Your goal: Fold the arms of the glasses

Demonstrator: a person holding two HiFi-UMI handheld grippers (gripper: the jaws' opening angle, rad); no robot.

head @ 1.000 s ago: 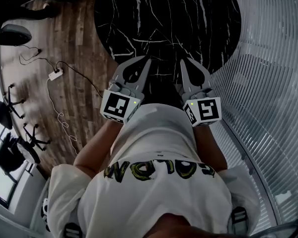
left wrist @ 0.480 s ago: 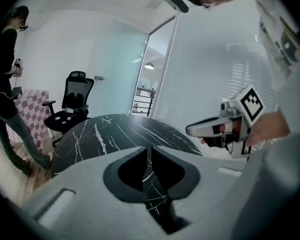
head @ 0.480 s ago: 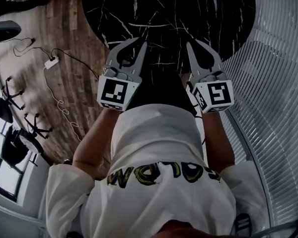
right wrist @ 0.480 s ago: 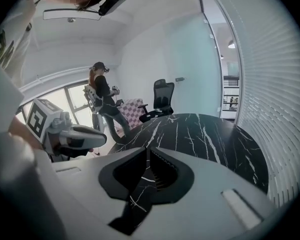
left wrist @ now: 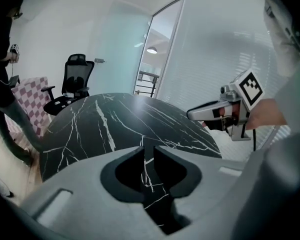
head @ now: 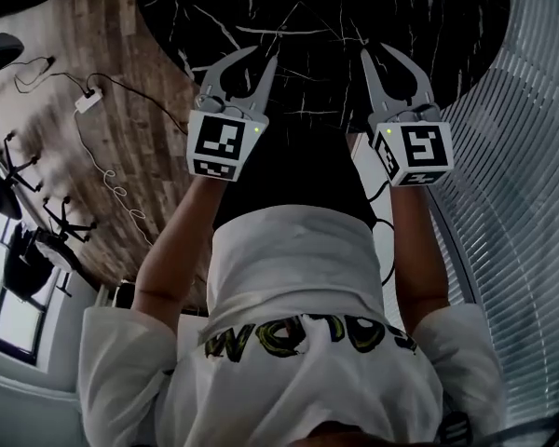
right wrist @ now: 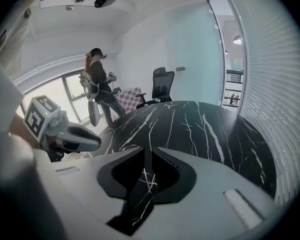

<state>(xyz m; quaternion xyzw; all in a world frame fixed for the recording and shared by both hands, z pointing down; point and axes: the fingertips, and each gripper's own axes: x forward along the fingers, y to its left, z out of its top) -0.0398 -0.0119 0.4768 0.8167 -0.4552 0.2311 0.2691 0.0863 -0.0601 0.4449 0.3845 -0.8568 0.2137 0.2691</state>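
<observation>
No glasses show in any view. A round black marble table (head: pixel 354 7) lies in front of me, and what I see of its top is bare (left wrist: pixel 115 119) (right wrist: pixel 200 124). My left gripper (head: pixel 265 54) hangs over the table's near edge; its jaws are opening, with a clear gap and nothing between them (left wrist: pixel 149 151). To its right, my right gripper (head: pixel 374 51) is over the same edge. Its jaws are opening too, parted only by a narrow slit with nothing in it (right wrist: pixel 148 154). Each gripper shows in the other's view: the right gripper (left wrist: pixel 210 113) and the left gripper (right wrist: pixel 75 136).
A slatted blind wall (head: pixel 522 156) curves close along the table's right. A cable and power strip (head: pixel 87 101) lie on the wood floor at left. A black office chair (right wrist: pixel 162 86) and a checkered seat (left wrist: pixel 32 96) stand beyond the table. A person (right wrist: pixel 97 79) stands by the window.
Both grippers have moved forward and down toward the table's near edge. Their jaws, shut a second ago, have parted, the left more than the right.
</observation>
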